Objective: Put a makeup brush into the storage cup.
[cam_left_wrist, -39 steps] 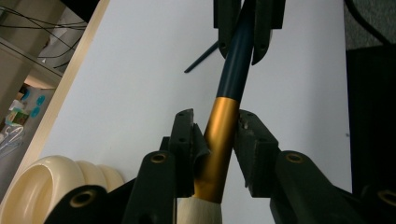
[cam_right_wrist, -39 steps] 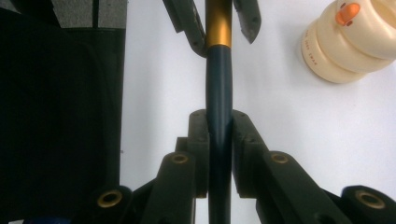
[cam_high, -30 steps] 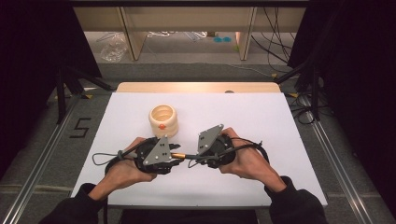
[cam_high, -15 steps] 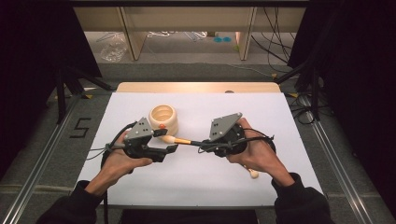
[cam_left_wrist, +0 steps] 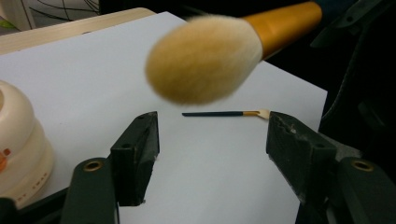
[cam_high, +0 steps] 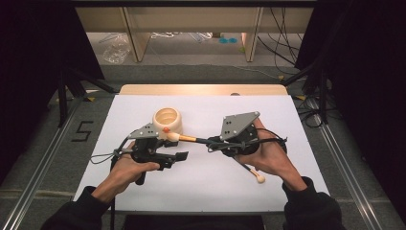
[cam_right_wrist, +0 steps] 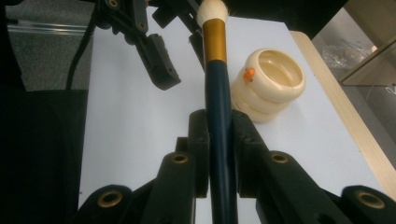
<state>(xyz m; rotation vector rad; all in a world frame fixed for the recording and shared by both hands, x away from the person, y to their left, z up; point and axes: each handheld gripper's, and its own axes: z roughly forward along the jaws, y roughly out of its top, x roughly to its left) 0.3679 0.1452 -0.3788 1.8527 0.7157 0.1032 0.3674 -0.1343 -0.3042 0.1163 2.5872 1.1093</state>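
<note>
On the white table sheet (cam_high: 206, 187), the right gripper (cam_right_wrist: 218, 140) is clamped on a dark-blue, gold-ferruled makeup brush (cam_right_wrist: 217, 107). Its fluffy bristles look soft and light, so the stiff handle seems the place to grip. The left gripper (cam_left_wrist: 212, 135) has just been opening, nothing between its jaws.

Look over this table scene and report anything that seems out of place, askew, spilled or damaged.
Nothing is spilled or visibly damaged. The cream holder stands upright, and the large brush is clamped straight in the right hand-held gripper. The only stray item is a small brush lying loose on the white mat beside the right hand.

Bright table, dark surround (brush head blurred)
</note>
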